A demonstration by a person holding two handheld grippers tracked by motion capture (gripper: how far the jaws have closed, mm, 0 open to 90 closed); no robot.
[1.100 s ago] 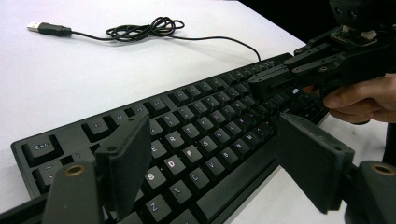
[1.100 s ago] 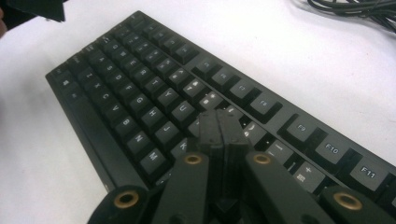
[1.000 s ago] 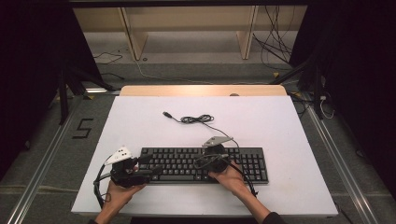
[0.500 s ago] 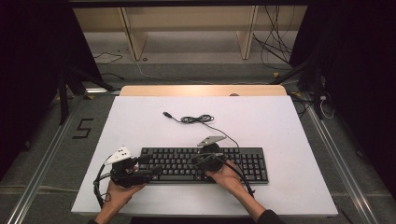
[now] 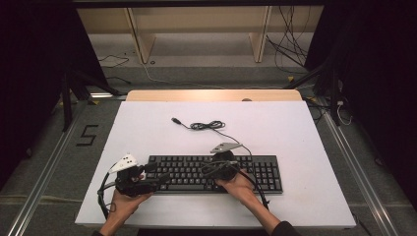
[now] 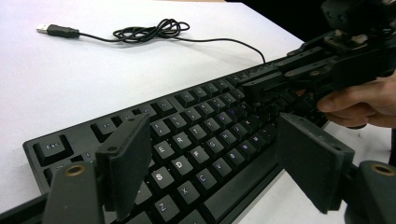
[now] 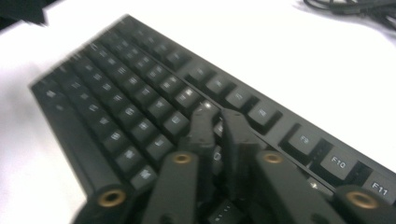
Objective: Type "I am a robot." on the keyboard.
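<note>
High view: keyboard [image 5: 216, 173] lies flat on the white bench [image 5: 305, 147], at 6 o'clock of the bench's middle, long side across. Its cable [image 5: 209, 126] runs off toward 12 o'clock, coiled, plug loose. My left hand-held gripper [image 5: 158, 178] sits at the keyboard's 9 o'clock end; my right hand-held gripper [image 5: 209, 169] is over the middle key rows.

Left gripper view: left hand-held gripper [image 6: 210, 154] jaws wide open, straddling the front-left corner, pads clear of the case, holding nothing. Right one visible at 2 o'clock, down on the upper key rows.

Right gripper view: right hand-held gripper [image 7: 218, 119] jaws nearly together, a slim gap showing, and they've just been opening a little. Tips are down among the keys; blurred, so I can't tell if a keycap is between them.

Handling, my read: rigid plastic slab, light to moderate, smooth case, likely to skid on this bench. Keycaps wobble and can pop off, so no load there. Grip the case edge at the short ends or the front lip. The cable will drag.
</note>
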